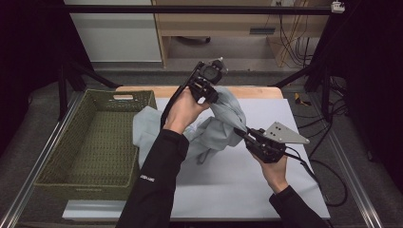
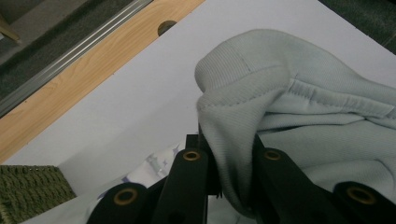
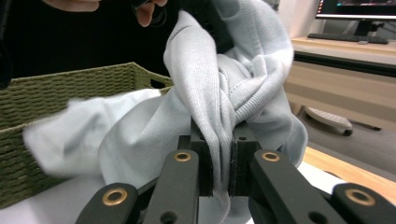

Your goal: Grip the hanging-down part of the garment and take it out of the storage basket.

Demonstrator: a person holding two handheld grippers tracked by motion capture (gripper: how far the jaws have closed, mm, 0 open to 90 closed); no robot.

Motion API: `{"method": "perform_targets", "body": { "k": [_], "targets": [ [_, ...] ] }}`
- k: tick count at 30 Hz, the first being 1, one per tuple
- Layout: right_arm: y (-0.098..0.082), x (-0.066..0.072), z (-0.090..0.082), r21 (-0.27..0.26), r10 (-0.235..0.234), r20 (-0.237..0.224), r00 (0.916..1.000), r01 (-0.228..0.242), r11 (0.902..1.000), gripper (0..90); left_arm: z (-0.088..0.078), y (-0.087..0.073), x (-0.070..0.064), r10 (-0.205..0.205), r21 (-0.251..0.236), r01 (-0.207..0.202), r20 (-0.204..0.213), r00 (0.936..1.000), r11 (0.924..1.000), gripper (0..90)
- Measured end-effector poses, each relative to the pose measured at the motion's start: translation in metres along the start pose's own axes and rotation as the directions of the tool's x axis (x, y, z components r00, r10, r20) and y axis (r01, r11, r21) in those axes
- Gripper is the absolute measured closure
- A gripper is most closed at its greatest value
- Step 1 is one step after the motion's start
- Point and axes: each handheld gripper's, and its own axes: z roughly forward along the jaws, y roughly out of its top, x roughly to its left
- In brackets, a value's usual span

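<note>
A white mat covers the table, with a green basket at its left. Over the mat hangs a pale grey garment, pinched by the left gripper at a ribbed hem and by the right gripper on bunched folds. It looks soft, light and floppy; seams and hems likely give the surest hold.
</note>
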Motion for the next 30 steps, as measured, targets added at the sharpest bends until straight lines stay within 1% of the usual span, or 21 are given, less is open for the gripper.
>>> {"method": "perform_targets", "body": {
  "k": [4, 7, 8, 9, 10, 11, 14, 15, 17, 19, 20, 21, 22, 23, 24, 25, 26, 27, 28, 29, 30],
  "targets": [
    [0.003, -0.003, -0.005, -0.003, -0.008, 0.022, 0.9997, 0.008, 1.0000, 84.0, 0.000, 0.000, 0.000, 0.006, 0.005, -0.006, 0.002, 1.0000, 1.0000, 84.9],
    [0.003, -0.005, -0.007, -0.005, -0.016, 0.038, 0.9991, 0.016, 0.9999, 84.0, 0.001, 0.000, -0.001, 0.001, 0.002, -0.001, 0.004, 1.0000, 1.0000, 84.9],
    [0.003, -0.005, -0.007, -0.009, -0.019, 0.041, 0.9990, 0.019, 0.9998, 84.0, 0.002, -0.001, -0.001, 0.005, 0.007, -0.005, 0.004, 1.0000, 1.0000, 84.9],
    [0.001, -0.005, -0.006, -0.004, -0.006, 0.036, 0.9993, 0.006, 1.0000, 83.9, 0.002, -0.001, -0.001, 0.005, 0.007, -0.005, 0.004, 1.0000, 1.0000, 84.9],
    [0.001, -0.005, -0.006, -0.004, -0.006, 0.036, 0.9993, 0.006, 1.0000, 83.9, 0.003, -0.001, -0.001, 0.008, 0.010, -0.008, 0.000, 1.0000, 0.9999, 84.9],
    [-0.001, -0.004, -0.005, -0.002, -0.009, 0.032, 0.9995, 0.009, 1.0000, 83.7, 0.004, -0.002, -0.001, 0.001, 0.007, -0.001, -0.001, 1.0000, 1.0000, 84.9],
    [-0.012, -0.001, 0.001, 0.040, -0.013, 0.012, 0.9998, 0.012, 0.9991, 82.0, 0.006, -0.004, 0.000, 0.009, 0.015, -0.008, -0.006, 0.9999, 0.9999, 84.9],
    [-0.021, 0.001, 0.005, 0.072, -0.017, 0.005, 0.9998, 0.017, 0.9973, 78.9, 0.008, -0.005, 0.001, 0.006, 0.017, -0.006, -0.011, 0.9999, 0.9998, 84.9],
    [-0.023, 0.002, 0.006, 0.081, -0.013, -0.001, 0.9999, 0.013, 0.9966, 76.8, 0.009, -0.006, 0.002, 0.003, 0.018, -0.003, -0.008, 1.0000, 0.9998, 84.9],
    [-0.029, 0.004, 0.009, 0.082, -0.012, -0.001, 0.9999, 0.012, 0.9965, 68.1, 0.011, -0.009, 0.003, 0.000, 0.014, 0.000, -0.011, 0.9999, 0.9999, 84.9],
    [-0.031, 0.005, 0.010, 0.085, -0.005, -0.006, 1.0000, 0.005, 0.9963, 64.6, 0.011, -0.010, 0.004, 0.001, 0.016, -0.001, -0.005, 1.0000, 0.9999, 84.9],
    [-0.033, 0.005, 0.010, 0.085, 0.007, -0.014, 0.9999, -0.006, 0.9964, 57.3, 0.012, -0.010, 0.004, 0.005, 0.018, -0.004, -0.004, 1.0000, 0.9998, 84.9],
    [-0.034, 0.006, 0.010, 0.080, 0.011, -0.008, 0.9999, -0.011, 0.9967, 48.1, 0.012, -0.011, 0.004, 0.005, 0.015, -0.005, -0.004, 1.0000, 0.9999, 84.9],
    [-0.035, 0.006, 0.009, 0.069, 0.018, -0.008, 0.9998, -0.017, 0.9974, 41.6, 0.013, -0.012, 0.003, 0.007, 0.016, -0.007, -0.003, 1.0000, 0.9999, 84.9],
    [-0.035, 0.005, 0.008, 0.052, 0.021, -0.019, 0.9996, -0.020, 0.9985, 34.2, 0.014, -0.012, 0.003, 0.008, 0.016, -0.008, -0.004, 1.0000, 0.9998, 84.9],
    [-0.033, 0.005, 0.004, 0.030, 0.026, -0.004, 0.9997, -0.026, 0.9992, 19.0, 0.015, -0.012, 0.003, 0.011, 0.019, -0.011, -0.002, 0.9999, 0.9998, 84.9],
    [-0.031, 0.006, 0.002, 0.026, 0.047, 0.001, 0.9989, -0.047, 0.9986, 13.3, 0.015, -0.012, 0.003, 0.014, 0.015, -0.014, 0.006, 0.9999, 0.9998, 84.9],
    [-0.030, 0.006, -0.001, 0.018, 0.060, 0.015, 0.9981, -0.060, 0.9981, 8.8, 0.017, -0.012, 0.003, 0.014, 0.012, -0.014, 0.009, 0.9999, 0.9998, 84.9],
    [-0.030, 0.006, -0.001, 0.018, 0.060, 0.015, 0.9981, -0.060, 0.9981, 8.8, 0.017, -0.012, 0.003, 0.014, 0.012, -0.014, 0.009, 0.9999, 0.9998, 84.9],
    [-0.029, 0.004, -0.005, 0.010, 0.057, 0.047, 0.9973, -0.057, 0.9983, 4.8, 0.017, -0.013, 0.003, 0.013, 0.007, -0.013, 0.012, 0.9998, 0.9999, 84.9],
    [-0.029, 0.004, -0.007, 0.001, 0.064, 0.051, 0.9967, -0.064, 0.9980, 3.7, 0.018, -0.013, 0.003, 0.013, 0.007, -0.013, 0.015, 0.9998, 0.9999, 84.8]
  ]
}}
